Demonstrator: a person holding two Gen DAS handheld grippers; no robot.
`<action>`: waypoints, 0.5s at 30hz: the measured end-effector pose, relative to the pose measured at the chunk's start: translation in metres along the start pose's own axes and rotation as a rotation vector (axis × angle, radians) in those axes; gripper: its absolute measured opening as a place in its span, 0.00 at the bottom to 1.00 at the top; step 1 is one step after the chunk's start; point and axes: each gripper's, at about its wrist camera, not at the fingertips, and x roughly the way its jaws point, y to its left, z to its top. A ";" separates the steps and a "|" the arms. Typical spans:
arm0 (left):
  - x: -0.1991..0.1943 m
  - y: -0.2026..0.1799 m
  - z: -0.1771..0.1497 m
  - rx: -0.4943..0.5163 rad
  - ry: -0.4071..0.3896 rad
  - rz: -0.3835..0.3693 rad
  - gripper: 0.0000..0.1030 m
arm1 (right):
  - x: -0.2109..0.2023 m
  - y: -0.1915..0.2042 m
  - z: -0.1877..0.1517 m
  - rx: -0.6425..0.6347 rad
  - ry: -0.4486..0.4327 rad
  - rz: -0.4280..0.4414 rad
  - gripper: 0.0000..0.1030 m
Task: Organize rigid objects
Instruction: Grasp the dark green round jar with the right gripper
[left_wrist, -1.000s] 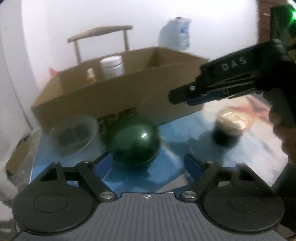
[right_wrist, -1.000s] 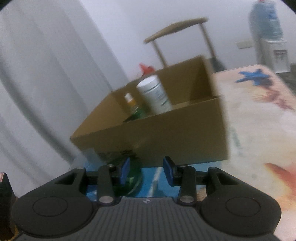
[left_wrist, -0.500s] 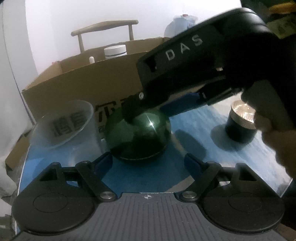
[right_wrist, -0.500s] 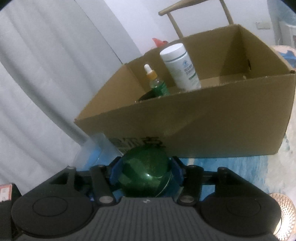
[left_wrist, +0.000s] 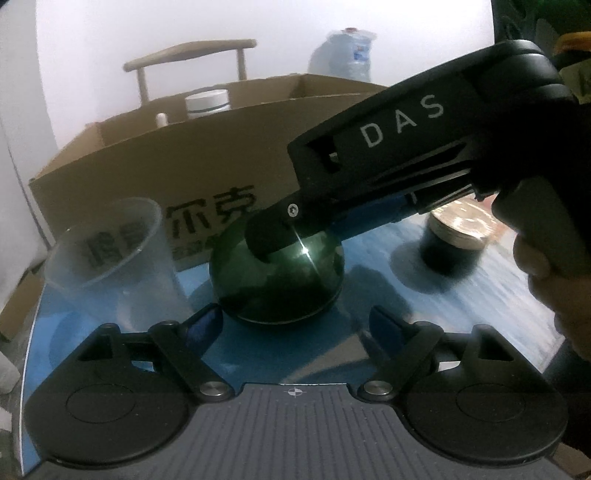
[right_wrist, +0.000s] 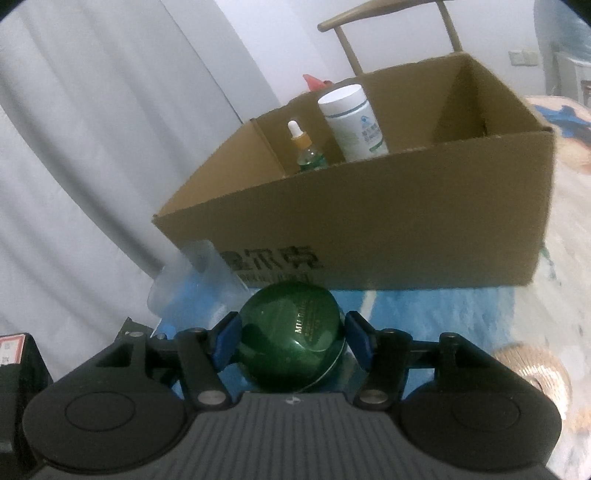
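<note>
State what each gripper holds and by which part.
Nothing is gripped yet. The right gripper, whose jaws have just been opening, straddles the round dark green jar at its widest sides, pads not pressing. The left gripper is open and empty.

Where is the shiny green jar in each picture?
Left wrist view: the green jar sits mid-picture, under the right claw.
Right wrist view: low in the middle, between that claw's blue fingers.
Shared landmark: the cardboard box right behind it.

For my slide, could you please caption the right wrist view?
Right claw straddles green jar before box.
</note>
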 end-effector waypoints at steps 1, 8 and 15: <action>-0.002 -0.002 -0.001 0.008 0.002 -0.007 0.84 | -0.002 -0.001 -0.002 0.001 0.001 -0.001 0.63; -0.018 -0.016 -0.013 0.058 0.010 -0.065 0.84 | -0.025 -0.001 -0.021 0.000 0.021 -0.001 0.63; -0.022 -0.016 -0.014 0.077 -0.010 -0.042 0.84 | -0.033 -0.003 -0.031 0.030 0.015 -0.002 0.63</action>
